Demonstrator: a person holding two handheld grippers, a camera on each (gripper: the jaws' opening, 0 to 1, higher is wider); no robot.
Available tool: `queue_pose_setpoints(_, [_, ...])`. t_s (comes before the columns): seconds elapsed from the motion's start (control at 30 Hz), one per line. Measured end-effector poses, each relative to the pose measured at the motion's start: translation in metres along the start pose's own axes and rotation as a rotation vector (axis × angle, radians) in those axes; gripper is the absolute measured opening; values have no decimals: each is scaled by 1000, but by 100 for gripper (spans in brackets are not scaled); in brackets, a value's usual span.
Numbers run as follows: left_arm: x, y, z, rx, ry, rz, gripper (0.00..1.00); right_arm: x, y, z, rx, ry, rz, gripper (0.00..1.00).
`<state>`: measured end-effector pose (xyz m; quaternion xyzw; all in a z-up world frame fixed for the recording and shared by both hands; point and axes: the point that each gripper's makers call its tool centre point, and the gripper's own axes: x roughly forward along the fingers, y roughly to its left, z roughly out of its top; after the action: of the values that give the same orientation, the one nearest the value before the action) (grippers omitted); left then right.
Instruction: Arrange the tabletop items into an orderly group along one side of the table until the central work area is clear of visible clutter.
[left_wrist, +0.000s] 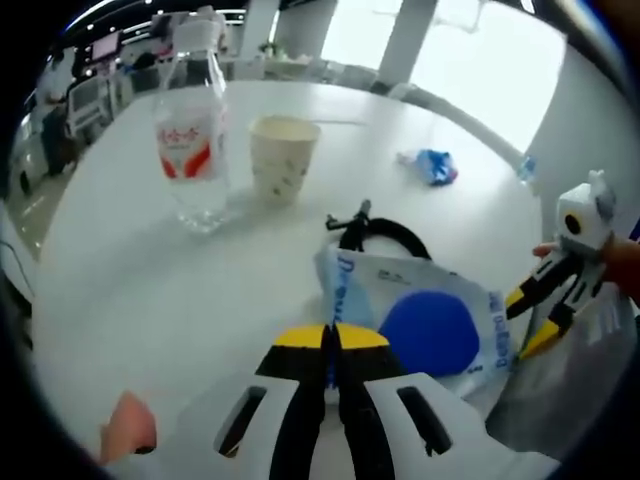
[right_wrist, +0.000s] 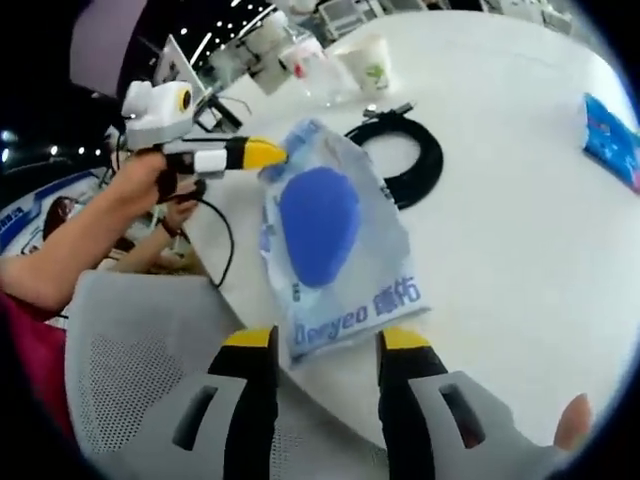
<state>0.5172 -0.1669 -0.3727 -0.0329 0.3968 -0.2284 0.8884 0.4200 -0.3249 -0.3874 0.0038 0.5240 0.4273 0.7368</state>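
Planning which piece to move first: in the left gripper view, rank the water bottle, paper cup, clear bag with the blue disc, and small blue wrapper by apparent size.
1. Clear bag, though it lies nearest the camera.
2. Water bottle.
3. Paper cup.
4. Blue wrapper, farthest away, so its true size is unsure.

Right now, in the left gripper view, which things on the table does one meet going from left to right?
Water bottle → paper cup → coiled black cable → crumpled blue wrapper → right claw.
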Motion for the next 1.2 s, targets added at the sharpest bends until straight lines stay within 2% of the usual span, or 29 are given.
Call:
queue_pose_setpoints(0.37, [1, 1, 1, 1, 4, 1, 0, -1, -13, 3, -12, -17, -61, 18])
queue_pose_setpoints(0.7, [0, -1, 2, 2, 6, -1, 0, -4, -19, 5, -40, -24, -86, 11])
queue_pose_setpoints(0.87, [-2, -5, 5, 13, 2, -5, 0, -10, -24, 8, -52, -43, -97, 7])
queue_pose_setpoints(1.2, [-4, -14, 13, 30, -7, -19, 0, -27, -35, 17, -52, -72, -118, 6])
